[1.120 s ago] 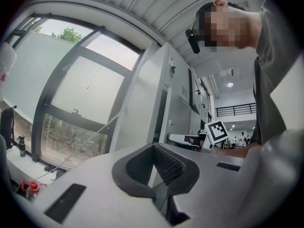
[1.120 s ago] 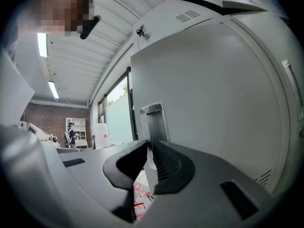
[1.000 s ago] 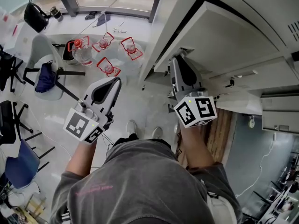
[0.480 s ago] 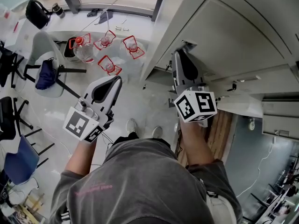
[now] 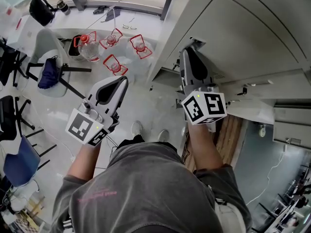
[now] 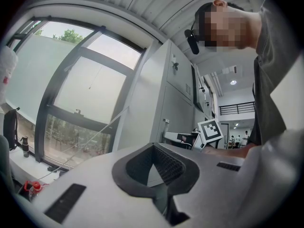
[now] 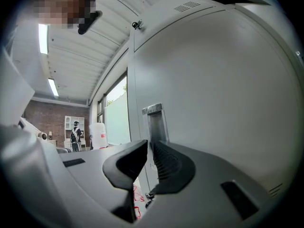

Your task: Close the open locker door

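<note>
The grey locker door (image 5: 233, 33) fills the upper right of the head view. My right gripper (image 5: 187, 51) points level at it, its tips at the door's near edge. In the right gripper view the door (image 7: 213, 80) looms close, and its recessed metal handle (image 7: 154, 120) stands right behind my right gripper (image 7: 148, 146). The jaws are all but together, only a thin slit shows, and nothing is in it. My left gripper (image 5: 121, 80) hangs over the floor, well left of the lockers. In its own view the left gripper (image 6: 153, 148) is shut and empty.
Several water bottles with red handles (image 5: 114, 64) stand on the floor ahead. Chairs (image 5: 48, 76) crowd the left side. A bank of grey lockers (image 6: 178, 94) runs beside a large window (image 6: 71, 103). The person's shoes (image 5: 137, 129) show below the grippers.
My right gripper has pushed a little further forward against the door, and the dark gap along the door's far edge has narrowed. The left gripper has stayed put.
</note>
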The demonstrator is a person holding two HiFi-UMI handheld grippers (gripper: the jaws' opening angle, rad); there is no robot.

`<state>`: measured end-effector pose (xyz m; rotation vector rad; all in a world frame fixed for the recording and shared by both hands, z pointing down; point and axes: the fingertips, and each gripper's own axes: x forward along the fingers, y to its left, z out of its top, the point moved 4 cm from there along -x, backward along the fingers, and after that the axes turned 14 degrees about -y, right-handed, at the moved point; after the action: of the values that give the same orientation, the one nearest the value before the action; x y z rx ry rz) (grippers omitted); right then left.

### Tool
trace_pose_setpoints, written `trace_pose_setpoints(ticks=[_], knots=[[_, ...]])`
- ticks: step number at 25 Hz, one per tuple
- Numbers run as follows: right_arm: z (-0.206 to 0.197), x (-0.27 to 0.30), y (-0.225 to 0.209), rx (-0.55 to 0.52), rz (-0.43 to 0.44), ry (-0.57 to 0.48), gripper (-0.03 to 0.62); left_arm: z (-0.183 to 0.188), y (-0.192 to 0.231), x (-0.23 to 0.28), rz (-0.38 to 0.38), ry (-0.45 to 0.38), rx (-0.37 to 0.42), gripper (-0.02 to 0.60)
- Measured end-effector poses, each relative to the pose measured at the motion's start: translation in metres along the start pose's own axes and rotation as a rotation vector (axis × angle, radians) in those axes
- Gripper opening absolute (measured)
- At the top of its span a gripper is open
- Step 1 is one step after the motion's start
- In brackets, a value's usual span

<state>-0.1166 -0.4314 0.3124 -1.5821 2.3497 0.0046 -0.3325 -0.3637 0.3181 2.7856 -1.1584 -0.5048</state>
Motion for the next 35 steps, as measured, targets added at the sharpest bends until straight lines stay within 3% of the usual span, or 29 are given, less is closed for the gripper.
trace_pose_setpoints(ticks=[12, 35], knots=[[0.018, -0.038, -0.001, 0.009, 0.032, -0.022, 0.048, -0.008, -0.034, 0.002, -0.03, 0.018, 0.006, 0.015], [0.025, -0.225, -0.086, 0.061, -0.08, 0.051, 0.048, -0.078, -0.184, 0.05, -0.227, 0.119, -0.024, 0.014]])
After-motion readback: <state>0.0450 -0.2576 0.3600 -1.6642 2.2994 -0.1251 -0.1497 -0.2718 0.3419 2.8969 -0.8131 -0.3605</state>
